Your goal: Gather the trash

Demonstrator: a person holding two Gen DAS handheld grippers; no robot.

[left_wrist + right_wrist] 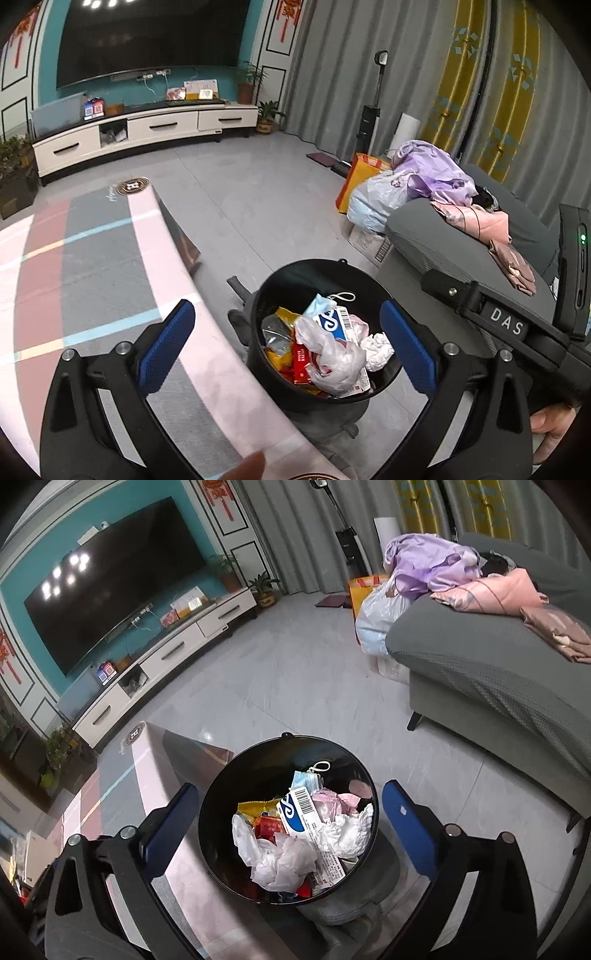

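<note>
Both claws hover above the black trash bin (325,332), jaws spread wide, nothing gripped. Left gripper (288,347): blue pads (166,347) straddle the bin in the left wrist view, bin just right of centre between them. Right gripper (291,830): same wide spread, bin (288,827) dead centre between the fingers in the right wrist view. Bin sits on the grey floor, tight against the table edge, table (110,266) at 9 o'clock of it, with a pink, grey and blue striped cloth. Grey sofa (498,679) at 2 o'clock of the bin, well apart. Bin is part full: crumpled white plastic bag (332,350), blue-white barcode box (299,812), blue face mask (308,779), red and yellow wrappers (291,339), wadded tissue (347,830). Purple clothes (432,173) heaped on the sofa end. TV (110,579) and white cabinet (140,129) on the far wall at 11 o'clock. Right gripper body, labelled DAS, shows at 3 o'clock in the left wrist view.
</note>
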